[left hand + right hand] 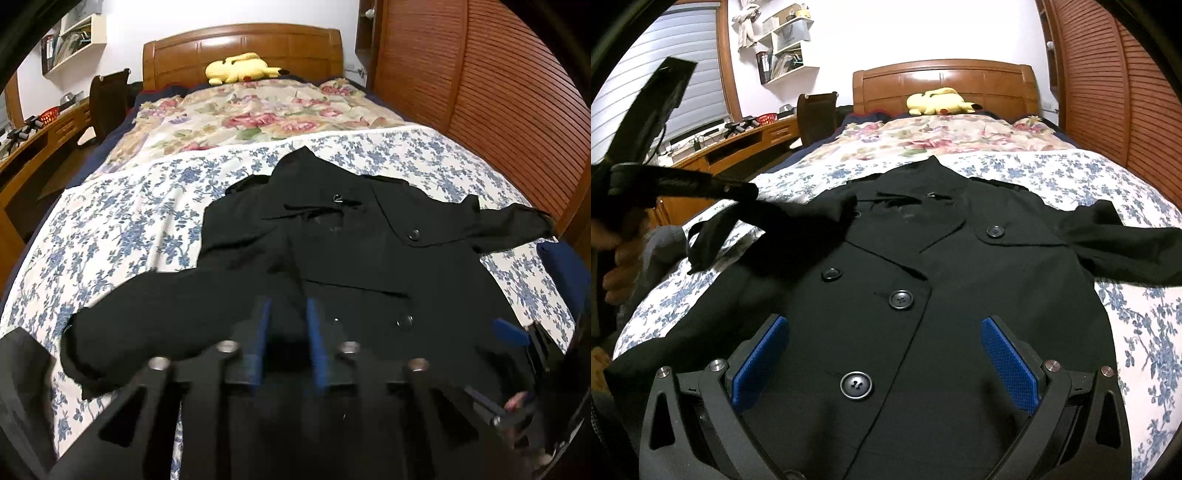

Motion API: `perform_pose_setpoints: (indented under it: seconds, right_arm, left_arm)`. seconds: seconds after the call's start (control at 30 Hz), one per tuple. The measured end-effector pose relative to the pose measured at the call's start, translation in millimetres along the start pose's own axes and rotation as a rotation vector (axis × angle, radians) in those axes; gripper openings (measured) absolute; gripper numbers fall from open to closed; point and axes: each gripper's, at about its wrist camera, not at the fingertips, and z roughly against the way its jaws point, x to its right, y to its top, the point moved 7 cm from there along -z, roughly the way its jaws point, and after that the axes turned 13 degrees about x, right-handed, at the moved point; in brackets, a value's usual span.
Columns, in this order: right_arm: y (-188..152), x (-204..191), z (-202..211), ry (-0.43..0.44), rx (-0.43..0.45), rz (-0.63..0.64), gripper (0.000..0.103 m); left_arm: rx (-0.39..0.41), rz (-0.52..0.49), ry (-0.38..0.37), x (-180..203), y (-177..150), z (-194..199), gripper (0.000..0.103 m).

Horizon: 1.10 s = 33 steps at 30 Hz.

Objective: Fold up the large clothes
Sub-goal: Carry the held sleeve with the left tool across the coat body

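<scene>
A black double-breasted coat [351, 251] lies front up on the bed, collar toward the headboard; it also fills the right wrist view [923, 280]. My left gripper [288, 325] is shut on the coat's left sleeve [155, 314] and holds it lifted over the coat's left side. In the right wrist view the left gripper [738, 192] shows at the left with the sleeve [798, 218] hanging from it. My right gripper [882, 354] is open and empty, hovering over the coat's buttoned front. The right sleeve [1119, 247] lies spread out to the right.
The bed has a blue floral sheet [129, 221] and a rose-patterned quilt [258, 114] farther back. A yellow plush toy [240, 68] lies by the wooden headboard [240, 44]. A louvred wooden wardrobe [498, 92] stands right, a desk [738, 144] and chair [818, 118] left.
</scene>
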Motion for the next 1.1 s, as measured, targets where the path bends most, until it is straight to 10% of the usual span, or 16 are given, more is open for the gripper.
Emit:
perform_pose_setpoints:
  seconds: [0.63, 1.1]
  right_arm:
    - [0.3, 2.7, -5.3, -0.009, -0.032, 0.062, 0.103]
    - [0.2, 4.9, -4.9, -0.006, -0.055, 0.086, 0.103]
  left_arm:
    - [-0.095, 0.082, 0.206, -142.9, -64.1, -28.5, 0.064]
    - [-0.134, 0.12, 0.222, -181.1, -91.4, -51.2, 0.06]
